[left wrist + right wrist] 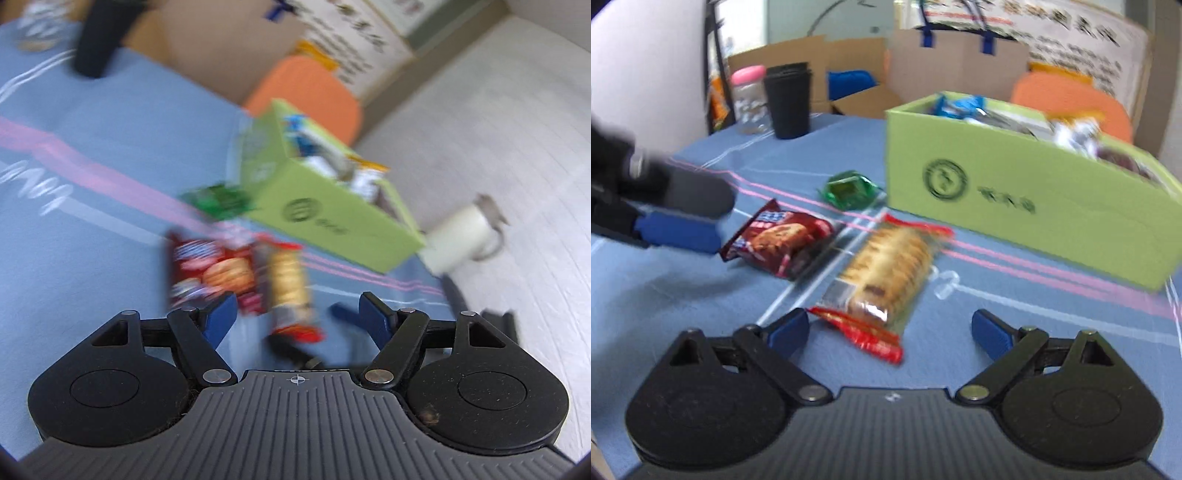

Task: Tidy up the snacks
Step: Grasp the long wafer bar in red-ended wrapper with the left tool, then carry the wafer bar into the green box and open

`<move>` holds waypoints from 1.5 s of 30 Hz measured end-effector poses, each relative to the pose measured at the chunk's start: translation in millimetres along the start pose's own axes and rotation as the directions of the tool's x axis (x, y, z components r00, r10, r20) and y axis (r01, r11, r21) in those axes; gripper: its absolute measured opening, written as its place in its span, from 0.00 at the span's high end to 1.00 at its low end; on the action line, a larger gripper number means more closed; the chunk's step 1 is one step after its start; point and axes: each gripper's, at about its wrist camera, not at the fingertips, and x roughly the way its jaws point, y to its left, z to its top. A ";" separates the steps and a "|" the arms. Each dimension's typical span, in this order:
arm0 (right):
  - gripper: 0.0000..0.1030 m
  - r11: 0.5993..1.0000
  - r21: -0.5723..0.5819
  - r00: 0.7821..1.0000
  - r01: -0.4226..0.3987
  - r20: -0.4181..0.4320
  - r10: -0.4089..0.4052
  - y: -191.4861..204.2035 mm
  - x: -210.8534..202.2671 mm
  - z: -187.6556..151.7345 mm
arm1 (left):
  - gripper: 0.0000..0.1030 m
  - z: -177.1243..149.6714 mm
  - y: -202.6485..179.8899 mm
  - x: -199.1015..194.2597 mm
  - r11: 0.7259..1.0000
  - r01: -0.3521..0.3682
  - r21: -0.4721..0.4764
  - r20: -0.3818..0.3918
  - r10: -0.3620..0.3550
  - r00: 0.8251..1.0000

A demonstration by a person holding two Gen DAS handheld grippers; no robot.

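Left wrist view: your left gripper (pixel 297 314) has its jaws spread and holds nothing, angled down over the blue cloth-covered counter (pixel 92 240). The dark red foil cookie packet (pixel 212 273) sits just past the left blue pad, and the clear sleeve of round crackers with red crimped ends (pixel 291 291) lies next to it, roughly on your centreline; the two look side by side, but blur stops me calling contact. Beyond them is the small green wrapped candy (pixel 218 199), just beside the near corner of the open lime-green cardboard box (pixel 332 225), which is already partly filled with packets, so it reads as the drop target. The box sits at the counter edge, with floor and a white roll behind. Right wrist view: your right gripper (pixel 890 332) is also spread wide and empty, with the cracker sleeve's red end (pixel 864 336) lying between the pads, lined up for a lengthwise pinch. The left gripper's blue finger (pixel 679 230) hovers near the cookie packet (pixel 779 243), so each side seems assigned its own snack. The candy (pixel 849 192) stays loose near the box wall (pixel 1015 206). Three items still out, I'd judge.
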 end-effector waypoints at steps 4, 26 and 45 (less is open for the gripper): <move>0.09 0.999 0.027 0.999 -0.026 0.041 0.025 -0.3 -9.5 6.4 | 0.43 27.0 -19.6 48.8 0.999 -0.031 0.037 -0.089 0.034 0.995; 0.09 0.995 -0.051 0.996 -0.090 0.022 0.091 -24.7 -46.4 -35.4 | 0.59 -37.5 -71.4 94.7 0.990 -0.103 0.098 -0.253 0.124 0.959; 0.46 1.000 -0.008 0.997 -0.024 0.070 0.025 -26.0 -53.1 -46.0 | 0.90 -54.1 -86.8 93.6 0.976 -0.195 0.091 -0.196 0.210 0.958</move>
